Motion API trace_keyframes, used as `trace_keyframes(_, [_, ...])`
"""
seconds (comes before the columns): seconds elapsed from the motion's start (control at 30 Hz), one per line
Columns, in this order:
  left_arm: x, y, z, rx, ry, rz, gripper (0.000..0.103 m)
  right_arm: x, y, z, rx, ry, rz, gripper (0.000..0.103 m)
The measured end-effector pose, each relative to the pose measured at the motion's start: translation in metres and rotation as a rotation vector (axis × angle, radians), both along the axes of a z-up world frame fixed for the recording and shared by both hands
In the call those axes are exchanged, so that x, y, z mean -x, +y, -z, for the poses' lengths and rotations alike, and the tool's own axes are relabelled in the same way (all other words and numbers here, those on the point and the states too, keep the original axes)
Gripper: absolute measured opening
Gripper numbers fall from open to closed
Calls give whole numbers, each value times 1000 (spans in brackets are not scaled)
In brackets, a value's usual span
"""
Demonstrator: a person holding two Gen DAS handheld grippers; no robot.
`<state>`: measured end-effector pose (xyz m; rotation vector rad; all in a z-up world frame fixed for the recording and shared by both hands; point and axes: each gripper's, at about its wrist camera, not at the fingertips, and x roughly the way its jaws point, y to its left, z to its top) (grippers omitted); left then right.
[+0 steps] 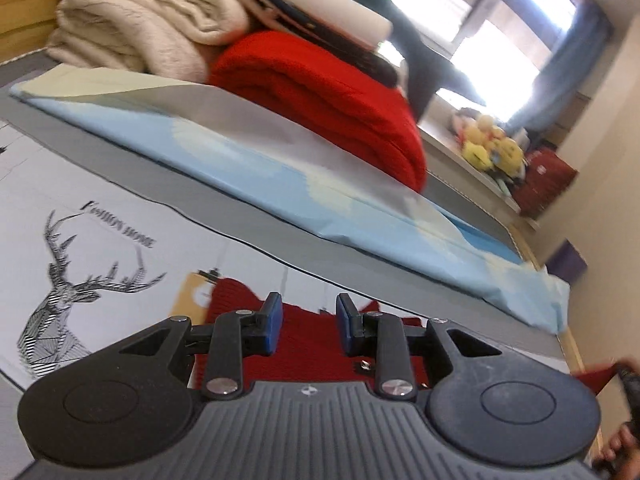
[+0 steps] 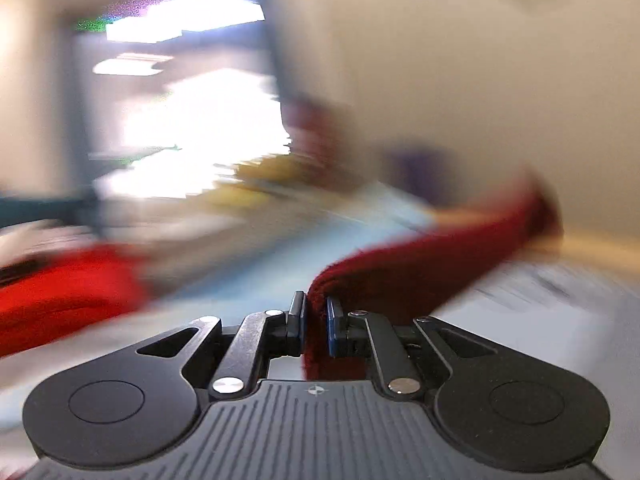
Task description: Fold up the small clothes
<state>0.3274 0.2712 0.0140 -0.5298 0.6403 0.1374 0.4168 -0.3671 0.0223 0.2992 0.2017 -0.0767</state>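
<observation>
A small dark red knitted garment (image 1: 308, 340) lies on the white printed bed sheet (image 1: 120, 220). My left gripper (image 1: 309, 328) is open, its blue-padded fingers standing apart just over the garment, holding nothing. My right gripper (image 2: 316, 320) is shut on a fold of the same dark red garment (image 2: 420, 268), which rises from the jaws and stretches away to the right. The right wrist view is heavily motion-blurred. A corner of the garment and the right gripper show at the left wrist view's right edge (image 1: 600, 376).
A folded light blue sheet (image 1: 280, 176) lies across the bed beyond the garment. Behind it sit a folded bright red blanket (image 1: 332, 96) and cream blankets (image 1: 140, 20). A shelf with yellow plush toys (image 1: 492, 148) and a window stand at the far right.
</observation>
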Motion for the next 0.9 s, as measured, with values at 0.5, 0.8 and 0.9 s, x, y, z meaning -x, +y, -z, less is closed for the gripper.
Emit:
trace_keyframes(0.5, [-14, 22, 52, 50, 221, -22, 45, 31, 144, 99, -72, 473, -607, 46])
trace_keyframes(0.8, [-19, 43, 119, 140, 384, -66, 57, -8, 110, 163, -204, 657, -405, 39])
trace_keyframes(0.9, [-18, 41, 125, 184, 357, -43, 27, -4, 117, 153, -148, 615, -443, 23])
